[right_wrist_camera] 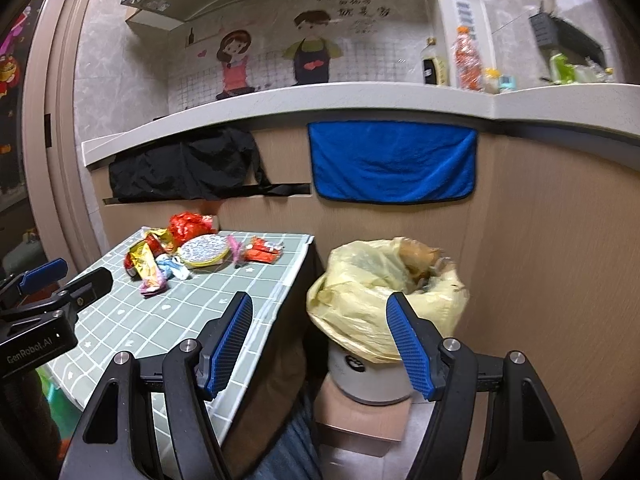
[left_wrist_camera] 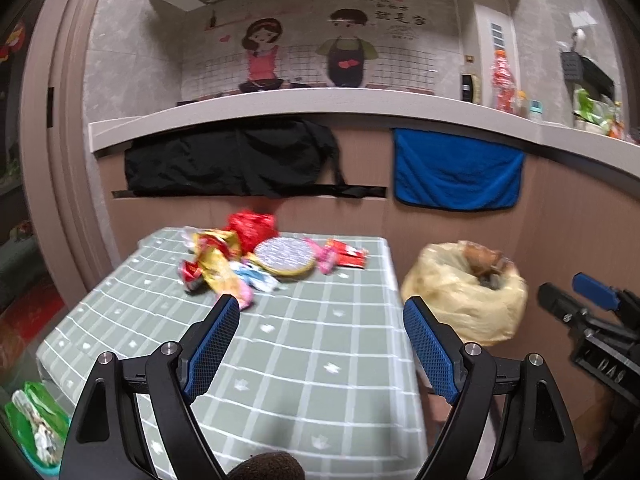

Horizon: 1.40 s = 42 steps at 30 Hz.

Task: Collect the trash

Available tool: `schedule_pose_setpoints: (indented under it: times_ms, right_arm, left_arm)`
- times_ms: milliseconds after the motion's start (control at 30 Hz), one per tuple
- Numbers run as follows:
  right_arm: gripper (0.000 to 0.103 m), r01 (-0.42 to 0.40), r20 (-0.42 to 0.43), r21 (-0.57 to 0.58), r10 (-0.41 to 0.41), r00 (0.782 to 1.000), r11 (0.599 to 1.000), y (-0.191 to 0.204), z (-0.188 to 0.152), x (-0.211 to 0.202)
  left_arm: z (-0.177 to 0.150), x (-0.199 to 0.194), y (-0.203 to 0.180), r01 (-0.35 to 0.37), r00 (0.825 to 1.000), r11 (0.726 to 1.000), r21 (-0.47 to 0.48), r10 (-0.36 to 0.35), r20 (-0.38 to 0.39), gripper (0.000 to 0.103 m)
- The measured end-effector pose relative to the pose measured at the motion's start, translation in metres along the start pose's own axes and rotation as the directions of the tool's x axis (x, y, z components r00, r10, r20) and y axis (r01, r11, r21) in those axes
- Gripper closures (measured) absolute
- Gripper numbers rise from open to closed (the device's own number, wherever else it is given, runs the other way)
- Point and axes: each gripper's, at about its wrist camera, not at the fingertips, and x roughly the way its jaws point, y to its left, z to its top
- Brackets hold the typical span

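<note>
A heap of wrappers lies at the far end of the green checked table point(left_wrist_camera: 304, 360): a red crumpled bag point(left_wrist_camera: 252, 229), yellow wrappers point(left_wrist_camera: 212, 264), a round foil lid point(left_wrist_camera: 285, 258), a pink wrapper point(left_wrist_camera: 325, 259) and a red packet point(left_wrist_camera: 347, 255). The heap also shows in the right wrist view point(right_wrist_camera: 200, 254). My left gripper point(left_wrist_camera: 320, 320) is open and empty over the table, short of the heap. My right gripper point(right_wrist_camera: 320, 320) is open and empty, in front of a bin lined with a yellow bag point(right_wrist_camera: 380, 292), right of the table. The bin also shows in the left wrist view point(left_wrist_camera: 466, 292).
A counter point(left_wrist_camera: 320, 104) runs behind the table with a black cloth point(left_wrist_camera: 232, 160) and a blue towel point(left_wrist_camera: 456, 168) hanging from it. Bottles point(right_wrist_camera: 466, 60) stand on the counter. A green bag point(left_wrist_camera: 36, 420) lies on the floor at the left. The bin stands on a box point(right_wrist_camera: 360, 416).
</note>
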Motion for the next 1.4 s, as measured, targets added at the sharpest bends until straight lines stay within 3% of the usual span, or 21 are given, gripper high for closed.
schedule_pose_setpoints:
  times_ms: [200, 433, 633, 733, 933, 1067, 1167, 1300, 1367, 1400]
  right_arm:
    - [0.036, -0.027, 0.039, -0.079, 0.030, 0.999, 0.997, 0.031, 0.031, 0.035]
    - [0.036, -0.083, 0.026, -0.125, 0.087, 0.996, 0.989, 0.066, 0.057, 0.099]
    - [0.037, -0.092, -0.035, -0.109, 0.088, 0.995, 0.990, 0.072, 0.057, 0.158]
    - [0.037, -0.100, -0.076, -0.084, 0.093, 0.993, 0.991, 0.066, 0.051, 0.182]
    - [0.038, -0.128, -0.165, -0.057, 0.117, 0.979, 0.990, 0.063, 0.030, 0.217]
    - [0.038, -0.127, -0.191, -0.050, 0.115, 0.975, 0.991, 0.060, 0.020, 0.226]
    - [0.038, -0.130, -0.204, -0.033, 0.121, 0.971, 0.991, 0.055, 0.015, 0.229]
    - [0.038, -0.115, -0.200, -0.046, 0.104, 0.974, 0.992, 0.051, 0.014, 0.228]
    - [0.038, -0.117, -0.201, -0.048, 0.105, 0.974, 0.992, 0.051, 0.016, 0.227]
    - [0.038, -0.121, -0.202, -0.048, 0.109, 0.973, 0.991, 0.052, 0.017, 0.227]
  left_arm:
    - [0.013, 0.038, 0.058, -0.097, 0.995, 0.995, -0.031, 0.096, -0.035, 0.019]
    - [0.014, 0.098, 0.115, -0.134, 0.987, 0.987, -0.092, 0.125, -0.104, 0.019]
    - [0.007, 0.145, 0.163, -0.115, 0.984, 0.966, -0.232, 0.079, -0.161, 0.019]
    - [0.002, 0.171, 0.173, -0.078, 0.977, 0.953, -0.294, 0.015, -0.211, 0.019]
    - [0.002, 0.221, 0.163, -0.043, 0.955, 0.952, -0.302, -0.050, -0.292, 0.018]
    - [0.004, 0.249, 0.158, -0.069, 0.936, 0.939, -0.337, -0.056, -0.347, 0.020]
    - [0.003, 0.264, 0.158, -0.083, 0.928, 0.938, -0.336, -0.050, -0.369, 0.033]
    - [-0.004, 0.275, 0.162, -0.113, 0.915, 0.933, -0.341, -0.036, -0.403, 0.042]
    - [-0.009, 0.280, 0.169, -0.111, 0.898, 0.922, -0.370, -0.067, -0.435, 0.064]
    - [-0.010, 0.280, 0.172, -0.098, 0.896, 0.917, -0.387, -0.088, -0.436, 0.065]
